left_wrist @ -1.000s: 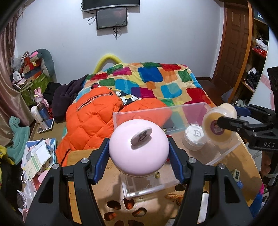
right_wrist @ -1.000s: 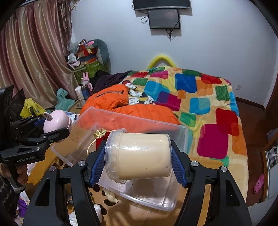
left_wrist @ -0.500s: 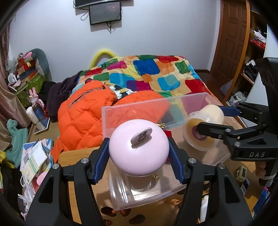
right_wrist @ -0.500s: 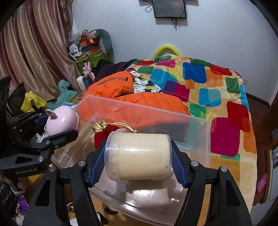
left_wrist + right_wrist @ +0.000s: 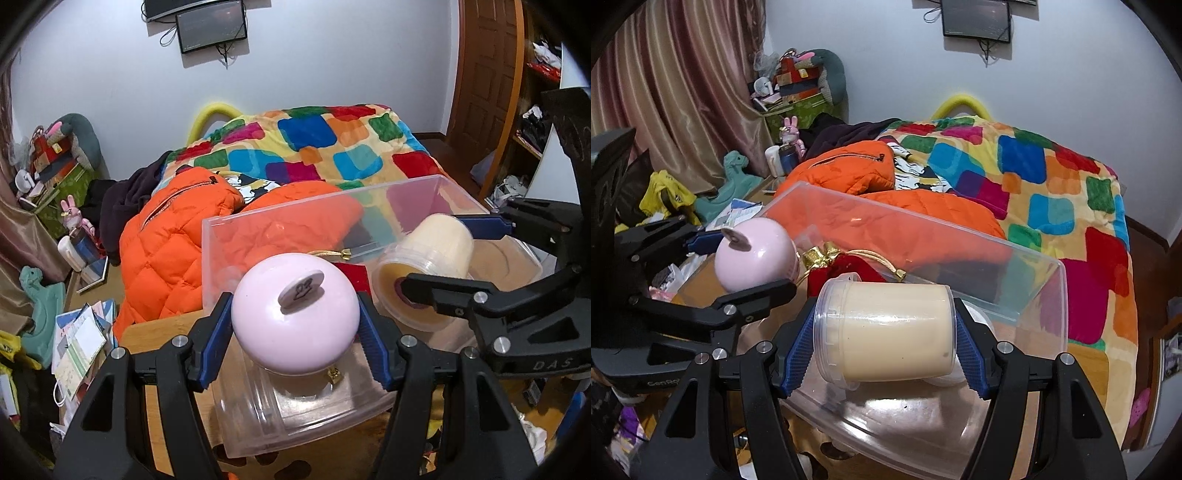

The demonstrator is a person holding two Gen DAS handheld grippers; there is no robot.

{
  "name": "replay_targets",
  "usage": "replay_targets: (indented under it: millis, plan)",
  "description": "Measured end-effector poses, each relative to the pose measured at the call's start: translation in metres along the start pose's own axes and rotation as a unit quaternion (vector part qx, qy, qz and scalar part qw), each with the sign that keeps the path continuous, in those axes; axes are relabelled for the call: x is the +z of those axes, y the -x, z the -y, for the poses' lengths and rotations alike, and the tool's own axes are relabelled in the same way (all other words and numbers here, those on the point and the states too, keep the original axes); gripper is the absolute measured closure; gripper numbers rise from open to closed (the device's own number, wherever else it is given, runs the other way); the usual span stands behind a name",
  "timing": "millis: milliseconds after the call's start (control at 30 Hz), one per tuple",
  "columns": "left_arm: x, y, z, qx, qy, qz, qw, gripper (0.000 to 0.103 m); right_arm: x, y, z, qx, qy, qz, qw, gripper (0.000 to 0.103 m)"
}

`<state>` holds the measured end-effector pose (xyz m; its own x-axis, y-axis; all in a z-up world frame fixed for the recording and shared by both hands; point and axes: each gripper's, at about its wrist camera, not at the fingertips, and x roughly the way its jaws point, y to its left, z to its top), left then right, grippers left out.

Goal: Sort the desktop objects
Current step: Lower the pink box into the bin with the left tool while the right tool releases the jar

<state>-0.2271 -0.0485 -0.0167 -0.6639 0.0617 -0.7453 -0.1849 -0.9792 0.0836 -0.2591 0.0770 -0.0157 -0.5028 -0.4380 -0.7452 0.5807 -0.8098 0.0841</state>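
Observation:
My left gripper [image 5: 295, 328] is shut on a round pink ball-shaped object [image 5: 295, 314] with a small oval tab on top, held over the near left part of a clear plastic bin [image 5: 280, 229]. My right gripper [image 5: 886, 347] is shut on a clear jar of cream-coloured stuff [image 5: 886, 332], lying sideways between the blue pads, over the same clear bin [image 5: 1034, 295]. Each view shows the other hand's load: the jar [image 5: 428, 273] at the right, the pink object [image 5: 753, 254] at the left. A red pouch with gold cord [image 5: 846, 269] lies in the bin.
The bin stands on a wooden desk [image 5: 166, 343] in front of a bed with a bright patchwork blanket [image 5: 314, 147] and an orange padded jacket [image 5: 173, 243]. A white round lid [image 5: 975, 317] lies in the bin under the jar. Papers and toys [image 5: 74, 347] crowd the left.
Both grippers have sunk toward the bin with their loads and come closer together. The bin fills more of both views. Neither grip has changed.

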Motion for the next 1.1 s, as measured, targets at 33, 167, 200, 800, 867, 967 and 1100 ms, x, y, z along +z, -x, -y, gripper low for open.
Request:
replay_targets:
  millis: [33, 167, 200, 800, 867, 967, 1100]
  plan:
    - [0.000, 0.000, 0.001, 0.001, -0.003, -0.001, 1.0000, 0.040, 0.000, 0.000, -0.001, 0.000, 0.004, 0.000, 1.000, 0.038]
    - [-0.003, -0.002, 0.008, 0.012, -0.027, -0.004, 0.9996, 0.040, -0.003, 0.002, -0.007, -0.005, 0.023, -0.004, 1.000, 0.038]
    - [-0.003, -0.003, 0.009, 0.015, -0.029, -0.002, 0.9994, 0.040, -0.004, 0.002, -0.008, -0.006, 0.029, -0.006, 1.000, 0.038]
    - [-0.006, -0.003, 0.007, 0.022, -0.034, -0.001, 0.9992, 0.041, -0.007, 0.002, -0.021, -0.033, 0.064, -0.024, 0.997, 0.036]
    - [-0.006, -0.003, 0.007, 0.021, -0.034, -0.002, 0.9992, 0.040, -0.007, 0.003, -0.021, -0.038, 0.065, -0.025, 0.997, 0.036]
    - [-0.006, 0.000, 0.007, 0.027, -0.037, 0.002, 0.9990, 0.039, -0.007, 0.006, -0.024, -0.060, 0.069, -0.024, 0.996, 0.029]
    - [-0.005, 0.007, 0.007, 0.036, -0.040, 0.009, 0.9985, 0.036, -0.008, 0.009, -0.020, -0.066, 0.063, -0.025, 0.996, 0.029]
